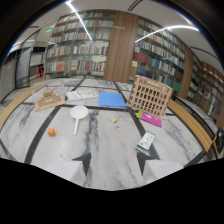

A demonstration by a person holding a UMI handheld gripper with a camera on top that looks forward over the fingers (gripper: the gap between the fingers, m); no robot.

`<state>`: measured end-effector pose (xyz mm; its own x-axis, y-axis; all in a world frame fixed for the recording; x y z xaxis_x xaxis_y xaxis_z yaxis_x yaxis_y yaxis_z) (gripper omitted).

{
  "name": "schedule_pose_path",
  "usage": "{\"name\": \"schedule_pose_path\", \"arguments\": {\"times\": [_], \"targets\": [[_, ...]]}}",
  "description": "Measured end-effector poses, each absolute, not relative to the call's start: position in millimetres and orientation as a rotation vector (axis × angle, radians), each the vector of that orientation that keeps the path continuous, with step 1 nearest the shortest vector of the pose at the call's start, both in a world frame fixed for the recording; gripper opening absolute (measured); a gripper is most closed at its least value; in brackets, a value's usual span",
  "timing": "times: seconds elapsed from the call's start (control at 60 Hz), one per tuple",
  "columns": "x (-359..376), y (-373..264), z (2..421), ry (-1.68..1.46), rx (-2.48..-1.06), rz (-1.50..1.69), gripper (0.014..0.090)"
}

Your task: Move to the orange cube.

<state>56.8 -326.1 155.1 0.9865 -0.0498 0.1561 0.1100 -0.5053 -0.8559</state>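
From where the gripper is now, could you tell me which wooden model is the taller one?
The slatted wooden building model beside the blue folder; the other wooden model sits lower.

Blue folder (112, 100), wooden model (150, 95), bookshelves (82, 44)

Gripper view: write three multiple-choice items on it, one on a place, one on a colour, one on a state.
1. Where is the orange cube?
A. between the tongs
B. ahead of the tongs, beside the white paddle
C. on the blue folder

2. What colour is the flat item by the wooden lattice model?
A. pink
B. black
C. brown

3. The tongs are:
A. shut on the cube
B. shut on the paddle
C. open, holding nothing

Answers: B, the cube sits on marble near the paddle; A, the pink item lies there; C, fingertips stand apart.
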Motion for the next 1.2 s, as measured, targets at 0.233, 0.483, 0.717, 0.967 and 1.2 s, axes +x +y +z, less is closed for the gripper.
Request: {"name": "schedule_pose_path", "arguments": {"times": [0.233, 0.483, 0.717, 0.967, 1.2], "targets": [[42.4, -350.4, 154.5, -0.042, -2.104, -0.236, 0.0860], [-27.1, -370.3, 127.1, -0.079, -2.144, -0.170, 0.0862], [-133.0, -360.6, 98.2, -0.191, -2.177, -0.055, 0.0863], [-197.3, -306.8, 74.0, -0.208, -2.171, -0.021, 0.0862], [-219.4, -238.0, 58.2, -0.174, -2.171, -0.009, 0.0861]]}}
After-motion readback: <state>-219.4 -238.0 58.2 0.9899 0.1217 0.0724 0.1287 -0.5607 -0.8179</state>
